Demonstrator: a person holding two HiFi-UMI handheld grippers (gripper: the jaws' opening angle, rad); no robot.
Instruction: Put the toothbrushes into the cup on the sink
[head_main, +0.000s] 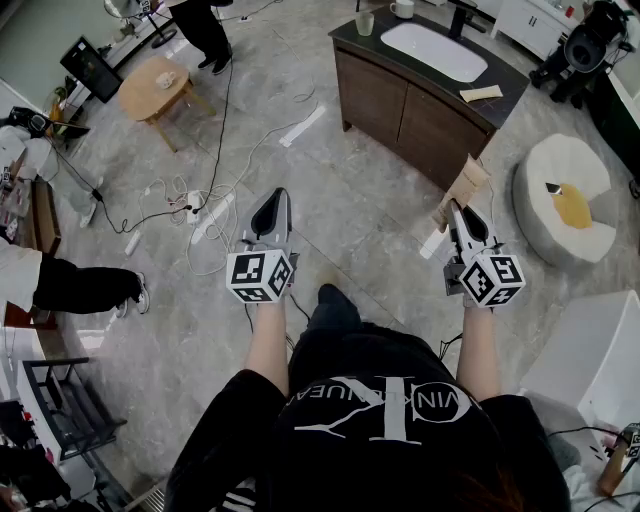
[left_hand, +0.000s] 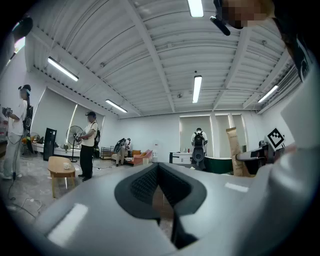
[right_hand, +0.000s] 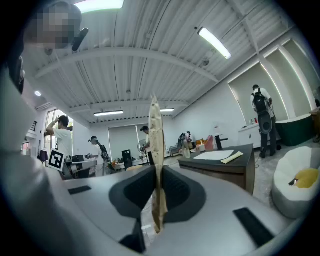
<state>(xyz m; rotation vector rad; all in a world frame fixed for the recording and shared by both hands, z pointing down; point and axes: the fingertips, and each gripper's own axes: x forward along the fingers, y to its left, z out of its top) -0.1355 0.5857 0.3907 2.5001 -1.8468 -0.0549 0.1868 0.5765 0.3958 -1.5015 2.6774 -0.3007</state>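
Grey left gripper (head_main: 276, 194) hangs low over the marbled grey floor (head_main: 330, 190), its jaws closed together with nothing between the pads. Well ahead of it and off to its left stands a low round wooden table (head_main: 152, 88). Ahead and to its right stands the dark brown vanity cabinet (head_main: 400, 115), with a white oval sink basin (head_main: 435, 50) set in its black top. The small pale glass cup (head_main: 364, 22) stands on that top just left of the basin, well apart from both grippers. The grey right gripper (head_main: 456, 207) has its jaws clamped on a flat tan paper-sleeved toothbrush (head_main: 466, 182). It sticks up past the fingertips and shows edge-on between the pads in the right gripper view. Ahead of this gripper a second, paler paper-sleeved toothbrush (head_main: 481, 93) lies on the countertop, at the right of the basin. To this gripper's right a round white cushion (head_main: 560, 170) sits on the floor
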